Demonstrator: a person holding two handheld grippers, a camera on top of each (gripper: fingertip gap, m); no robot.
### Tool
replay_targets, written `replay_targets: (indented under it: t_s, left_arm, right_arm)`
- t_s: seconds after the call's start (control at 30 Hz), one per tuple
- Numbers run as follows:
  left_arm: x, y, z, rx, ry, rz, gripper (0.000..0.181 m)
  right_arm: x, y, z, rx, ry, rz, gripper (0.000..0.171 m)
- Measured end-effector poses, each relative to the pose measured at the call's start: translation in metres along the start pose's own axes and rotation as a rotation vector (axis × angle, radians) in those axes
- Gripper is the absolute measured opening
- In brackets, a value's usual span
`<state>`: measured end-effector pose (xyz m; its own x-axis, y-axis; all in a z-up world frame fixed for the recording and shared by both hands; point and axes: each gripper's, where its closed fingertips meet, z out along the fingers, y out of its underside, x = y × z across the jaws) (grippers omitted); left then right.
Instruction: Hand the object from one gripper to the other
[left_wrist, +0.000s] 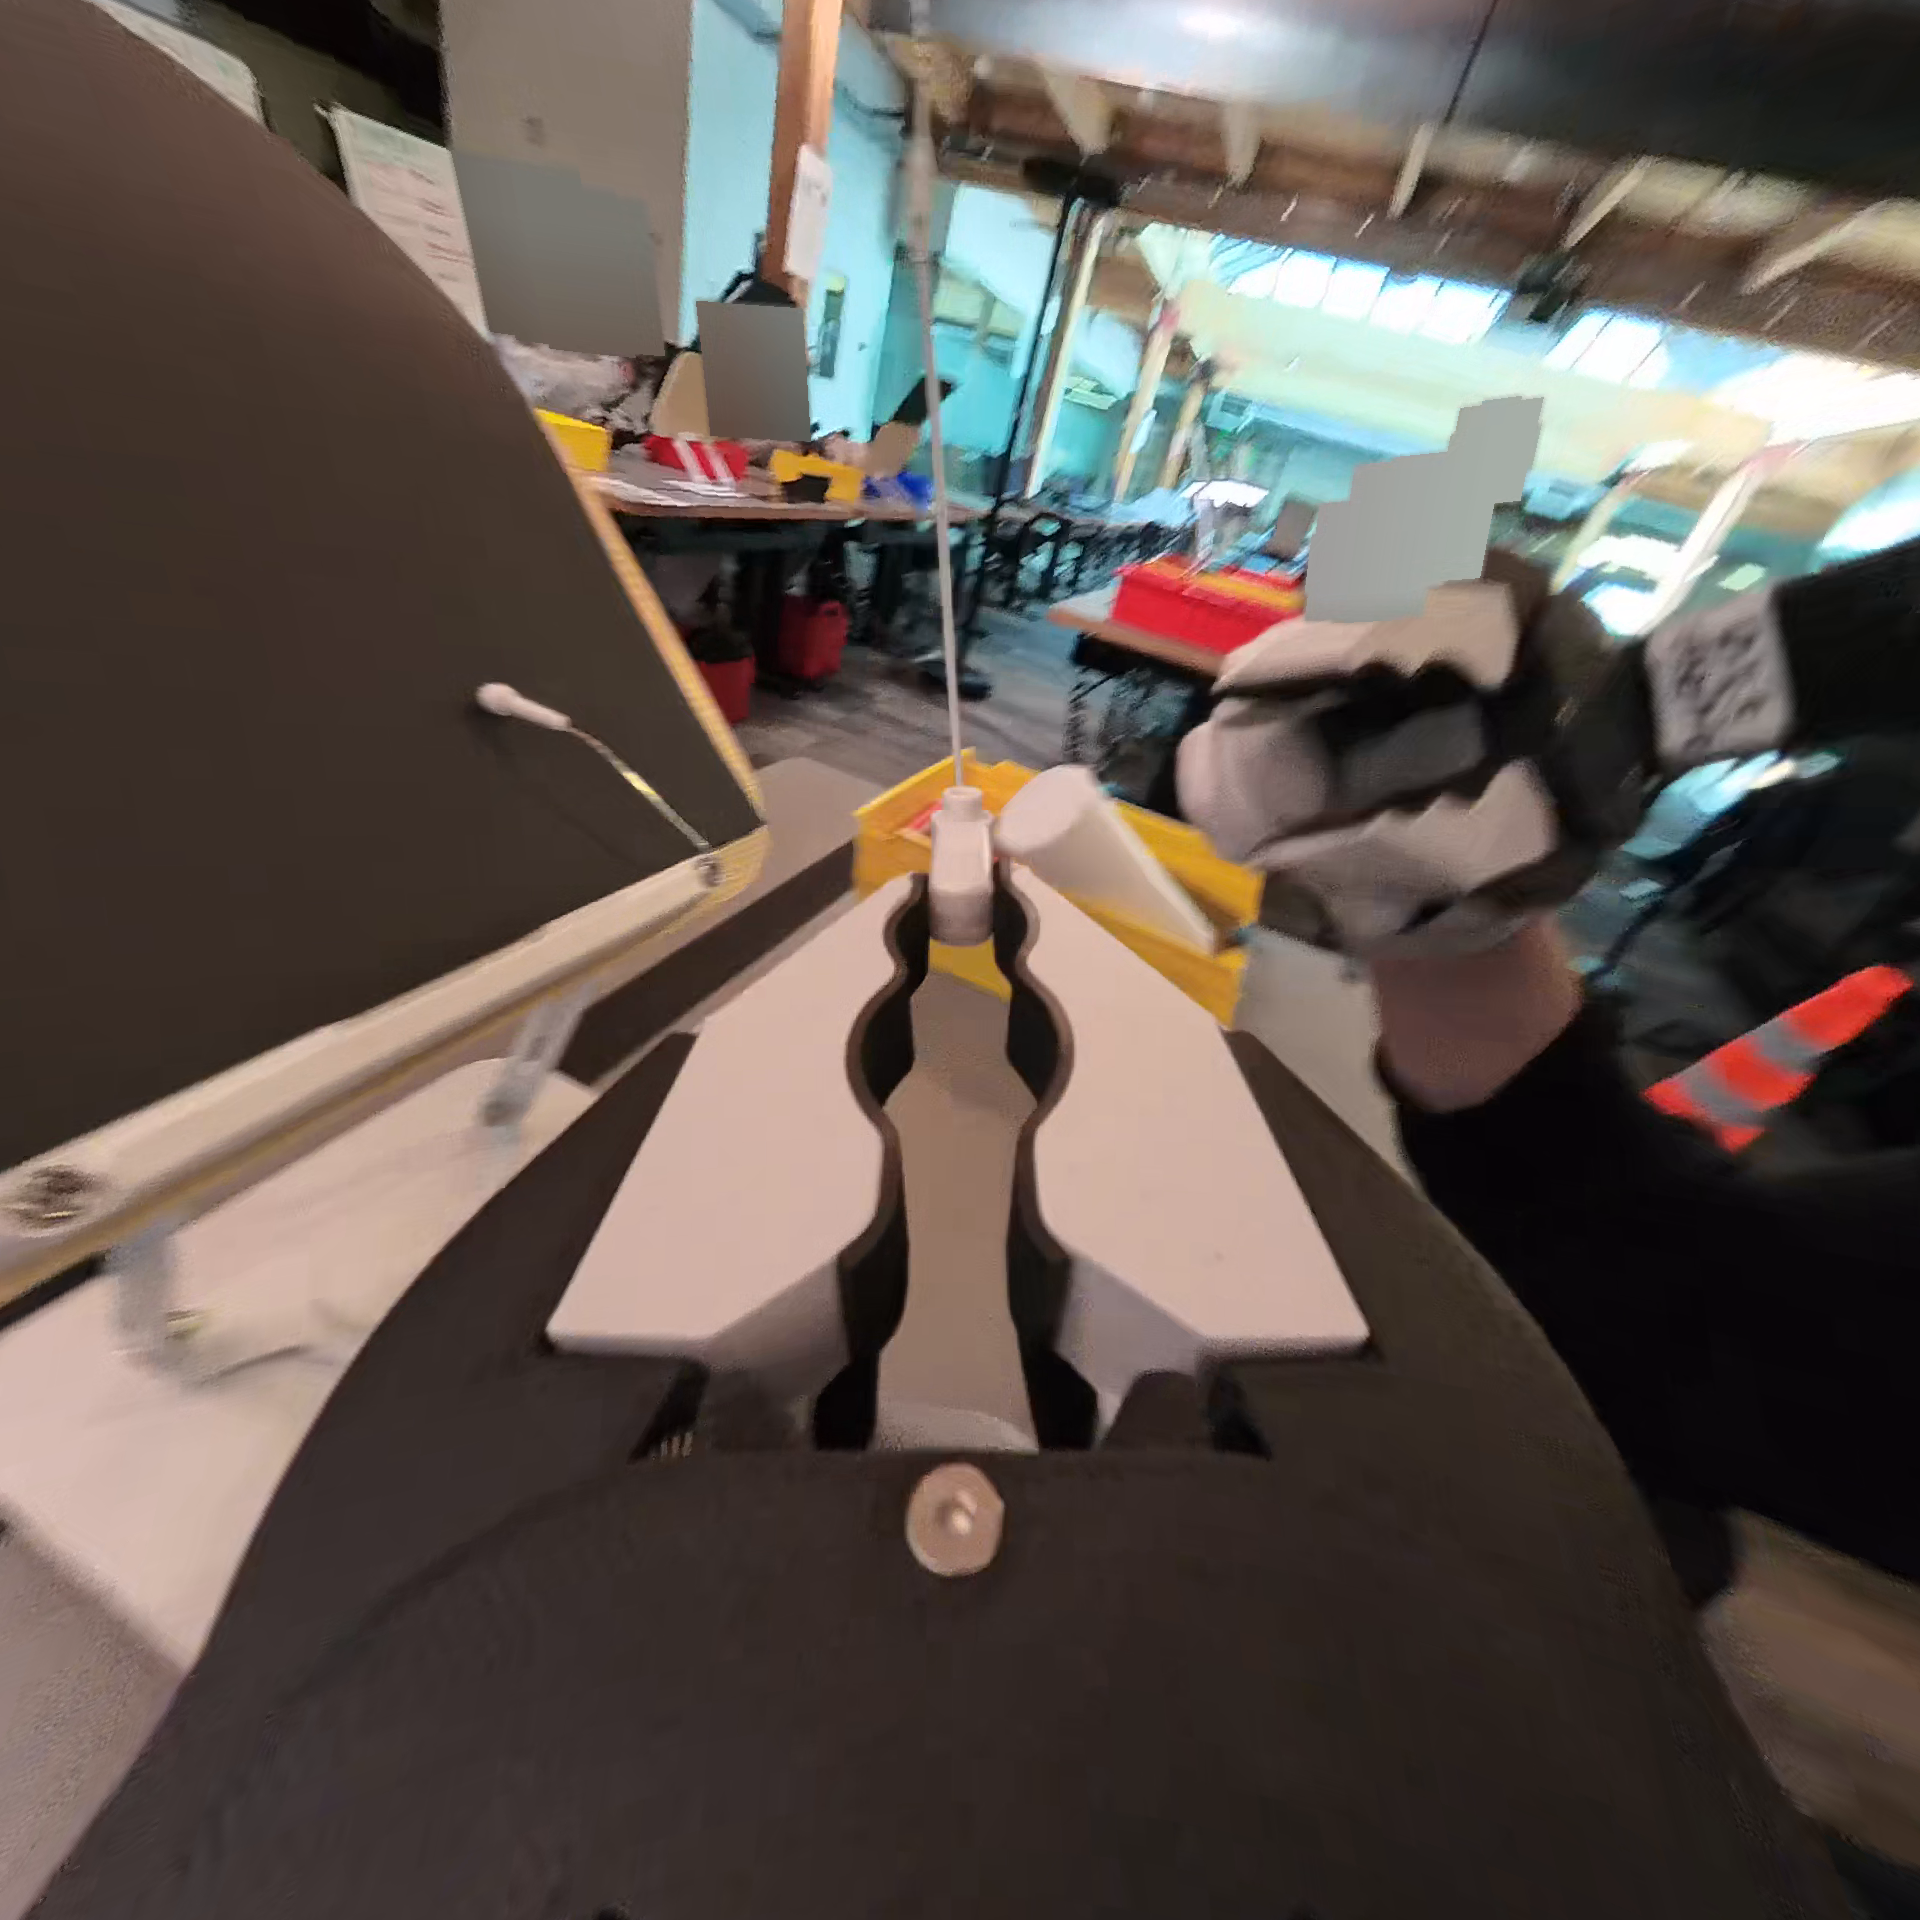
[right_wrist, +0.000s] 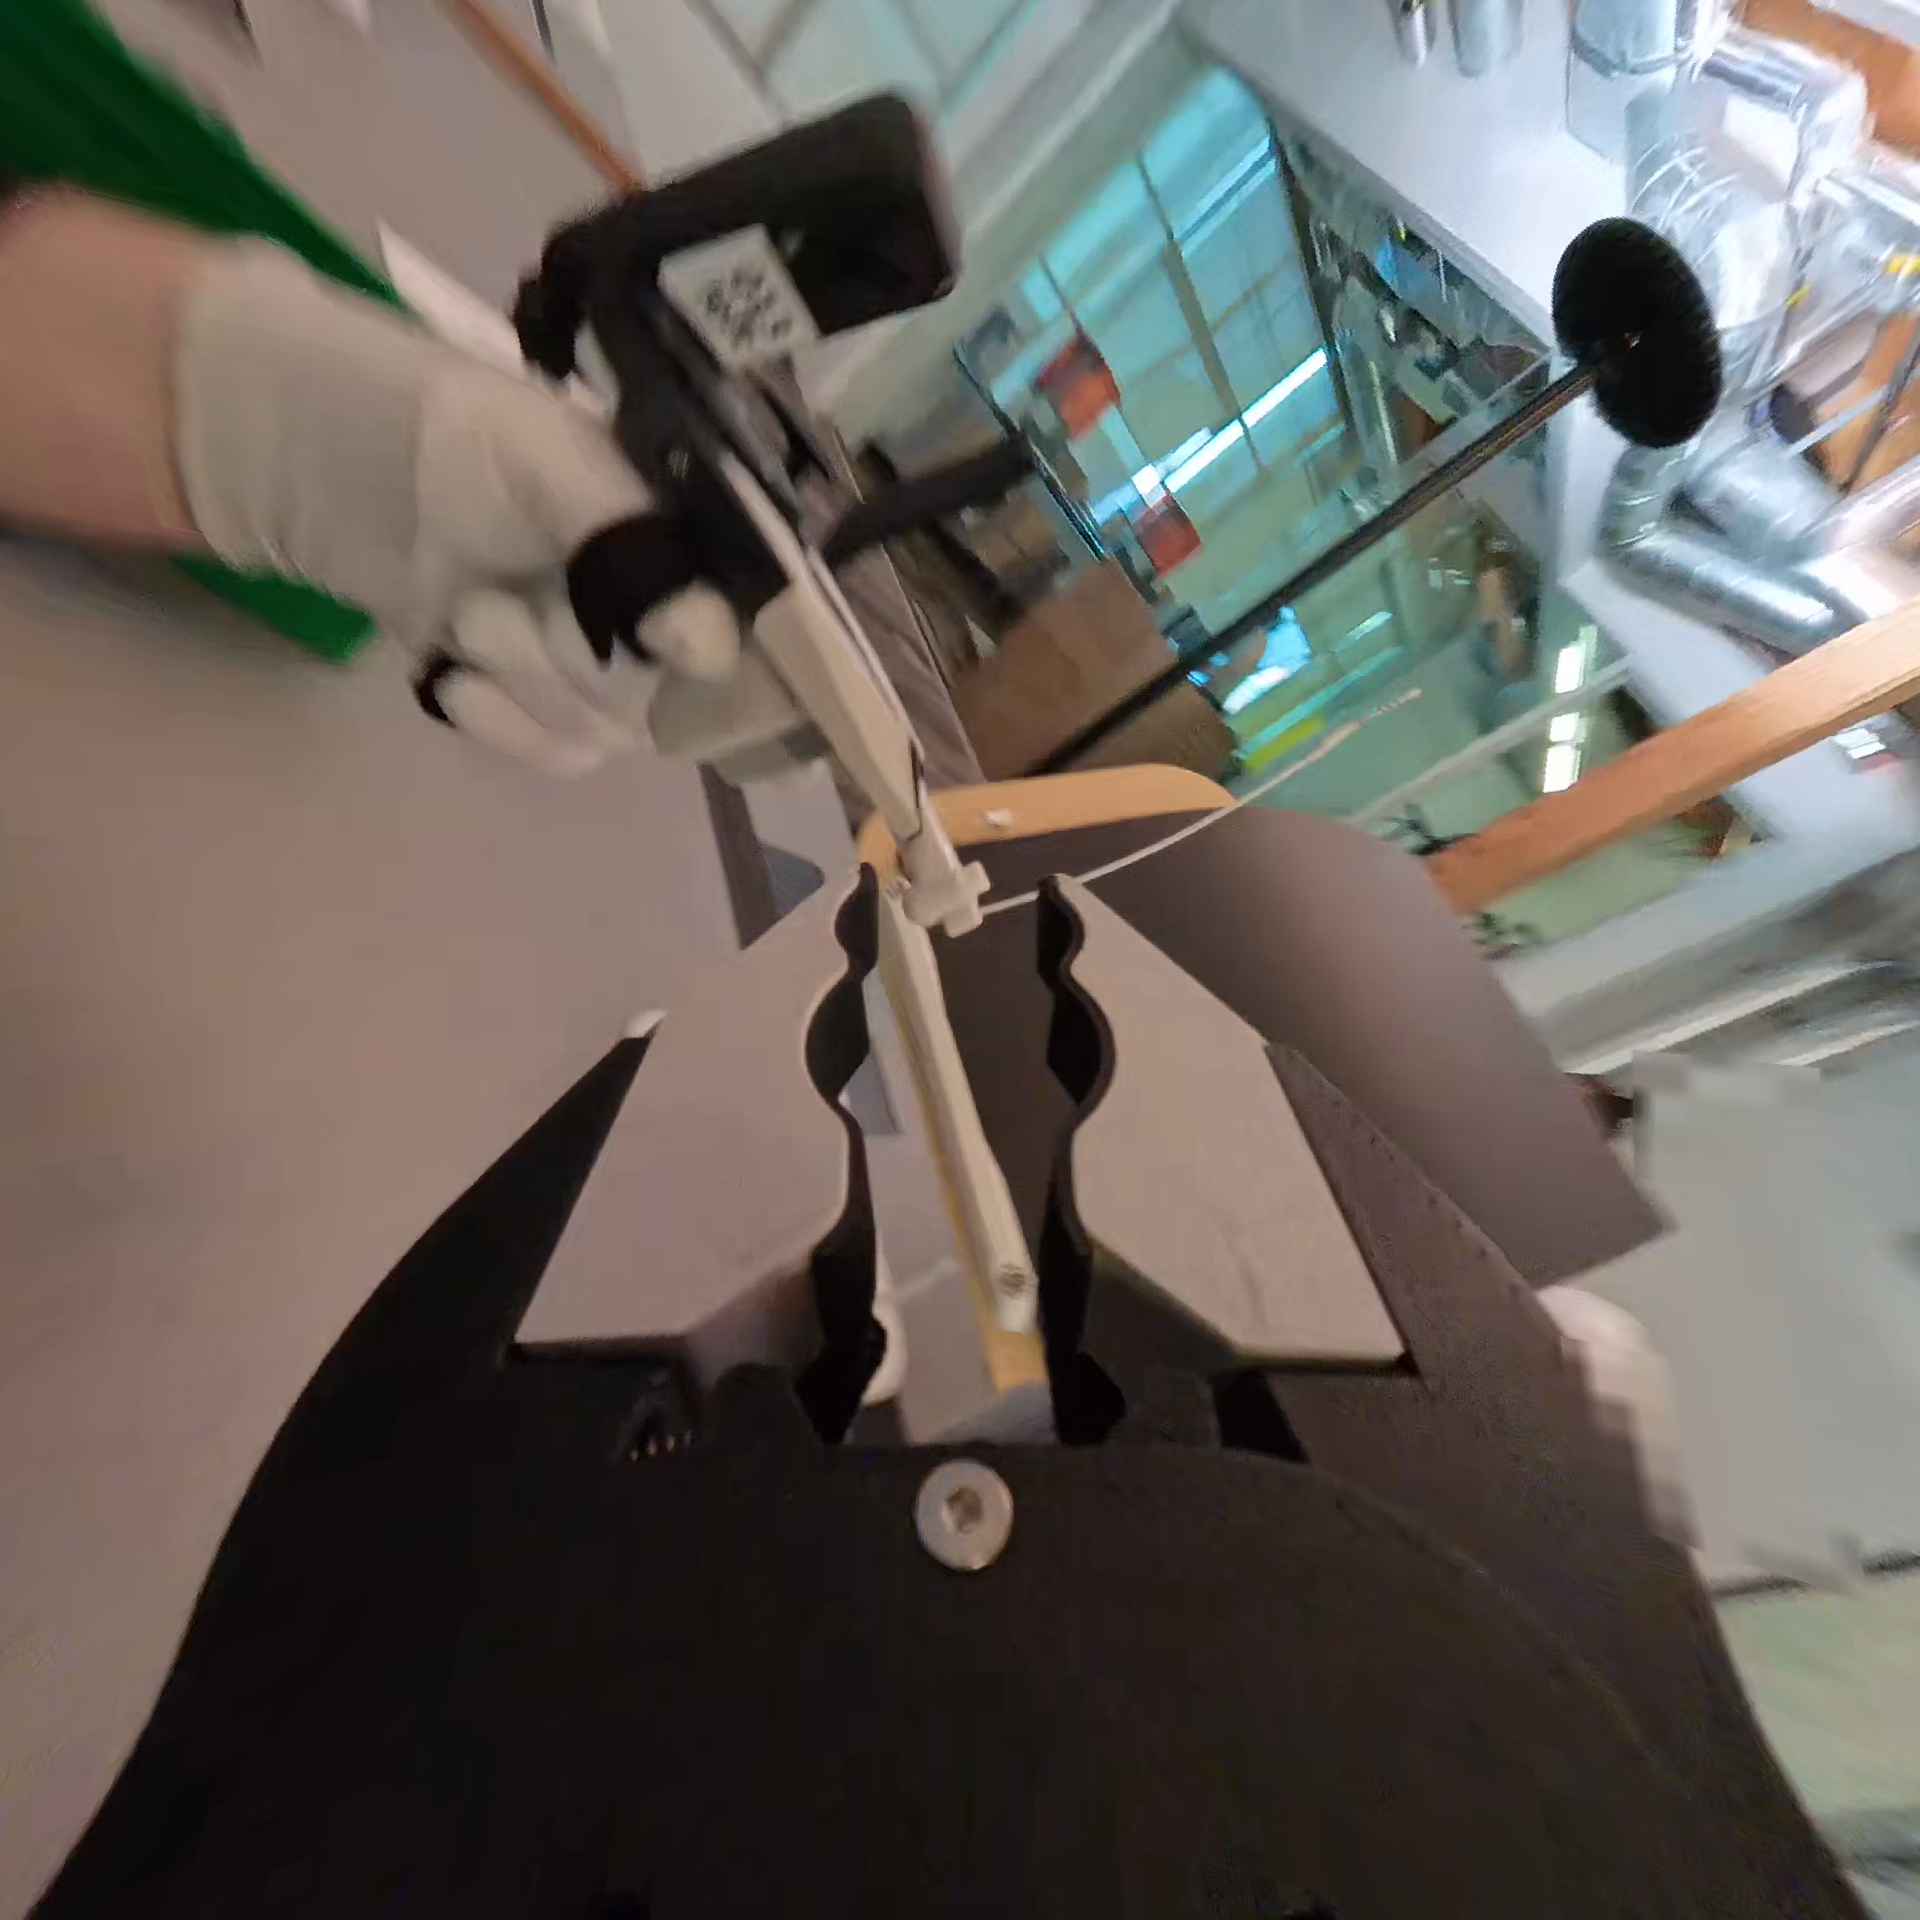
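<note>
L tool (left_wrist: 961, 904) clamps white fitting (left_wrist: 961, 862); R tool (right_wrist: 951, 914) open.

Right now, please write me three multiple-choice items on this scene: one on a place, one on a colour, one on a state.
1. Where is the yellow bin?
A) just beyond the left gripper
B) on the floor
C) on a chair

2. What colour is the glove?
A) blue
B) white
C) red

3. How is the right gripper?
A) shut on a cup
B) out of view
C) open

Key:
1 A, the bin shows right behind the fingertips.
2 B, the glove is plainly white.
3 C, its jaws stand apart on either side of the pale bar.
</note>
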<state>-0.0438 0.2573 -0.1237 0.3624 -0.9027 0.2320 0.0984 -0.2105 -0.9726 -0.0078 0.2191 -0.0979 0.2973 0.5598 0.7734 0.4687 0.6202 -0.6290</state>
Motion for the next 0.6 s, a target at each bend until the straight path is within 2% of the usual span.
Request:
replay_targets:
  t_s: [0.13,0.27,0.43,0.6]
  left_arm:
    - [0.001,0.002,0.003,0.001,0.026,-0.104,0.009]
    - [0.000,0.006,0.005,-0.017,0.012,-0.124,0.009]
    - [0.005,0.007,0.008,-0.020,0.014,-0.150,0.009]
    - [0.011,0.004,0.011,0.033,0.095,-0.290,0.009]
  right_arm:
    - [-0.010,0.013,0.027,-0.137,0.091,-0.266,0.038]
    - [-0.011,0.024,0.042,-0.218,0.175,-0.446,0.031]
    - [-0.010,0.037,0.053,-0.254,0.233,-0.522,0.024]
    - [0.002,0.032,0.055,-0.240,0.387,-0.606,0.017]
